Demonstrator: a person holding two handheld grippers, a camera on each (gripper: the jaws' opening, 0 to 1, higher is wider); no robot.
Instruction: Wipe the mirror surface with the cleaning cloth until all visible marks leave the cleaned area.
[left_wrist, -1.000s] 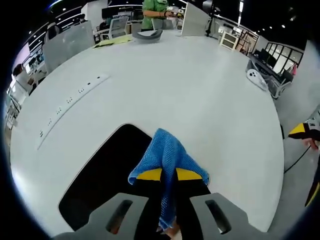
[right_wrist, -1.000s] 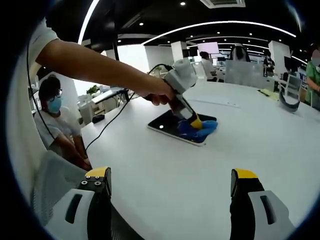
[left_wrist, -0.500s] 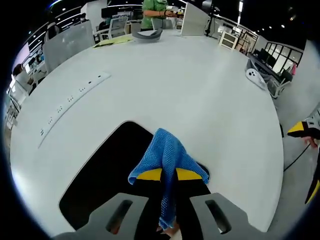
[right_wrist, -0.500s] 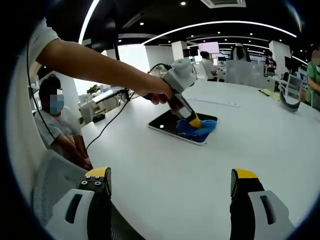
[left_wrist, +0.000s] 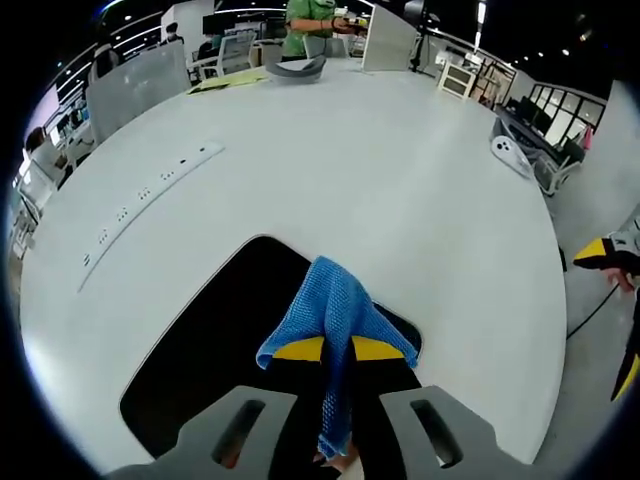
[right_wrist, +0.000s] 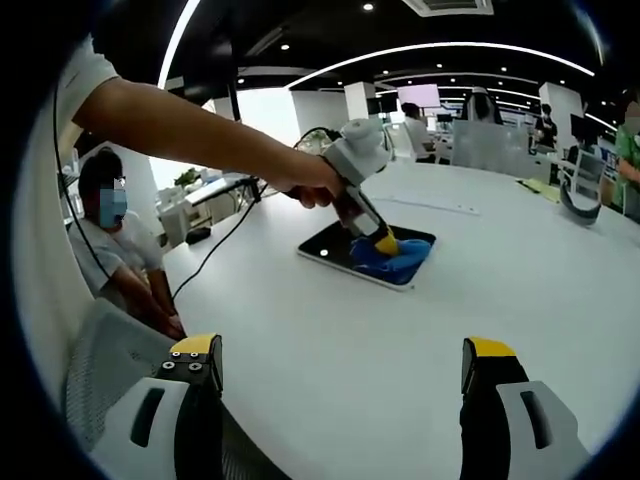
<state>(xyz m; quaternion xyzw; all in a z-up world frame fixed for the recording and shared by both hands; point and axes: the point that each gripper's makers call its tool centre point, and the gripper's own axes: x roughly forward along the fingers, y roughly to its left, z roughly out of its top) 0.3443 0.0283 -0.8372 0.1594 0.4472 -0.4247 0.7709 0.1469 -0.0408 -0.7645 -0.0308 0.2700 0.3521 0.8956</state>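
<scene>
So the blue waffle-weave cleaning cloth (left_wrist: 335, 330) is pinched in the left gripper (left_wrist: 337, 349), jaws closed tight on it, and it's pressed onto the dark rectangular mirror (left_wrist: 215, 345) lying flat on the big white surface (left_wrist: 400, 200). Compared with a second ago, more of the mirror's far right corner shows past the cloth in the left gripper view, and in the right gripper view the left gripper (right_wrist: 385, 243) sits a touch further toward the mirror's far edge. Small shift, so I'd guess it's mid-stroke, working across the glass rather than finishing up.

The cloth (right_wrist: 388, 256) covers the right end of the mirror (right_wrist: 340, 250) from that angle. Can't make out any marks on the glass at all, too dark and small, so no idea how clean it is.

The right gripper (right_wrist: 340, 385) hangs back near the surface edge, jaws wide apart, holding nothing, touching nothing.
</scene>
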